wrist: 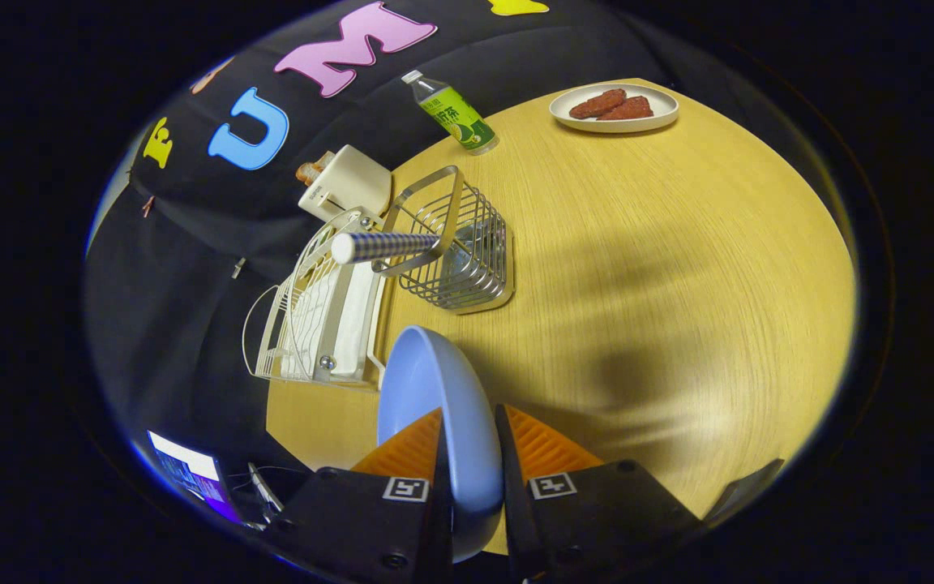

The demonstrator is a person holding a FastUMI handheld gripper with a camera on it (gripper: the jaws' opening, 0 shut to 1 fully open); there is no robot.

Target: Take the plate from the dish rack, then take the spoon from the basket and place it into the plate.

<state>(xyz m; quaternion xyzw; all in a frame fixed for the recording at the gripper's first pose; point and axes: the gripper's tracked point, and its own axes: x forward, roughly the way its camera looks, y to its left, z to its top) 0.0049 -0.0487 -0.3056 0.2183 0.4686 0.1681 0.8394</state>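
Note:
A pale blue plate [434, 389] stands on edge between my fingers, and my gripper [471, 426] is shut on its rim, holding it above the wooden table [661, 276]. Beyond the plate sits the white wire dish rack [317, 316], beside the table's edge. Just past it stands a metal wire basket [459, 251]. A spoon [382, 246] with a checked handle leans out of the basket toward the rack.
A green-labelled bottle [455, 113] stands at the far side of the table. A white plate with brown food pieces [614, 107] sits farther off. A cream toaster [345, 185] is behind the rack. A lit screen [191, 474] shows low beside the fingers.

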